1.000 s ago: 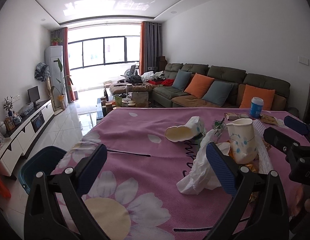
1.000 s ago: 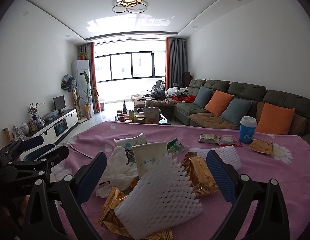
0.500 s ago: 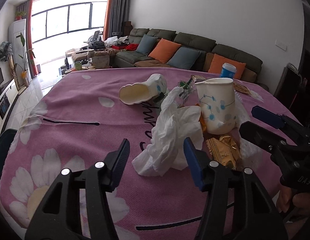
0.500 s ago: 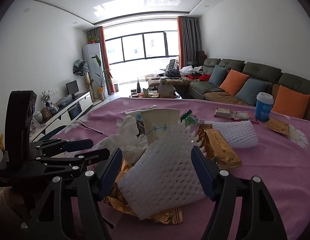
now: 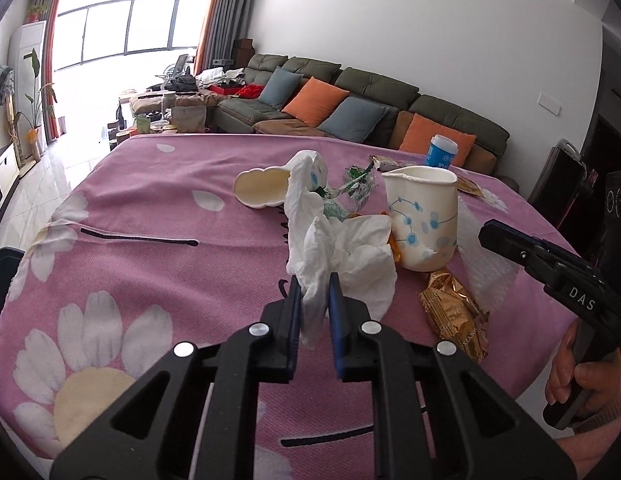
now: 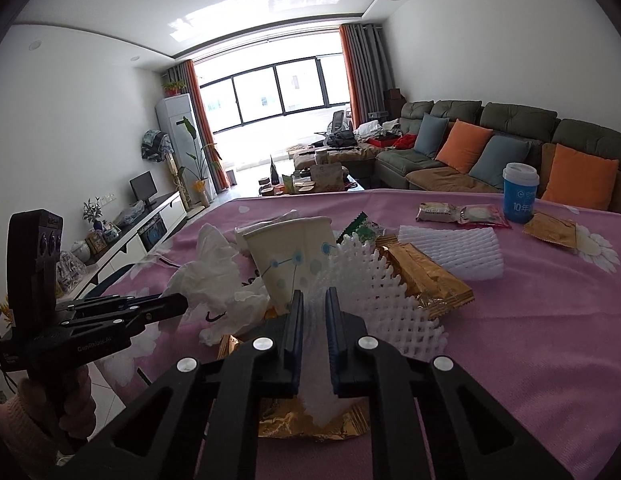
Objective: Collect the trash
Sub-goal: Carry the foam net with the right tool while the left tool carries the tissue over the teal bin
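Note:
My left gripper (image 5: 313,292) is shut on the near edge of a crumpled white tissue (image 5: 346,252) lying on the pink flowered tablecloth (image 5: 150,216). My right gripper (image 6: 313,310) is shut on a white foam fruit net (image 6: 374,296). It also shows at the right of the left wrist view (image 5: 510,240). An upright paper cup with blue dots (image 5: 422,220) stands just behind the tissue, and a second cup (image 5: 266,186) lies on its side farther back. Gold wrappers (image 5: 454,312) lie beside the cup.
A second foam net (image 6: 454,248), snack packets (image 6: 462,214), a gold packet (image 6: 554,230) and a blue lidded cup (image 6: 520,194) sit farther back on the table. A dark bin (image 5: 2,276) stands off the table's left edge. A sofa (image 5: 350,112) is behind.
Both grippers moved forward and down and closed: the left onto the tissue, the right onto the foam net. Both were wide open a second ago.

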The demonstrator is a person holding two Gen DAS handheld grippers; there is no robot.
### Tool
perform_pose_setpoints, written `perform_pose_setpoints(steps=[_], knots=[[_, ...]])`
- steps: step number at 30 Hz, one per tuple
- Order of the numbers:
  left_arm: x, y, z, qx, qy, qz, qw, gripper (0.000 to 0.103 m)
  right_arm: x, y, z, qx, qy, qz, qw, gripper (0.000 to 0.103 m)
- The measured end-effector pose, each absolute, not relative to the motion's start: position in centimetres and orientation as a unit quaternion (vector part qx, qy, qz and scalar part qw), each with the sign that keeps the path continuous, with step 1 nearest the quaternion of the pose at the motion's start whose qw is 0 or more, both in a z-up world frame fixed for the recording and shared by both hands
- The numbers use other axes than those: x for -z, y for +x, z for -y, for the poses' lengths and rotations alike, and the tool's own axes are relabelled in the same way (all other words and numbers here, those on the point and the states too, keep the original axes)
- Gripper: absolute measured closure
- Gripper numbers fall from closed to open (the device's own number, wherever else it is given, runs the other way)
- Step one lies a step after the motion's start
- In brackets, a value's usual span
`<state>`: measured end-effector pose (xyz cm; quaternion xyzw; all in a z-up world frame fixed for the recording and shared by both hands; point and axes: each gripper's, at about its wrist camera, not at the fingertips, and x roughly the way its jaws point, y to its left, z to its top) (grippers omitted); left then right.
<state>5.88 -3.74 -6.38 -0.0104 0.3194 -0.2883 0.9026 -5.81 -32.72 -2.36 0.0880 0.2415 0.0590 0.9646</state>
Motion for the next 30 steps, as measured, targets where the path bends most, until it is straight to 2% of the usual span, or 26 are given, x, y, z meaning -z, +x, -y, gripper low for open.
perform_pose_setpoints(steps=[10,22,30], knots=[[3.3,4.2,0.3,0.282,-0.033,-0.289,0.914,0.09,-1.0,-7.3,33.2,-0.058,0.086,-0.194,0.976,0.094],[1.4,3.3,-5.1,0.233,-0.052,-0.264,0.935,0.09,-6.0,-8.5,29.6,-0.142,0.065,-0.124,0.98,0.094],[1.0,3.6,-11.8,0.145,-0.071,-0.252,0.954,0.09,-6.4,-3.6,23.1,-0.271,0.062,-0.139,0.951,0.094]])
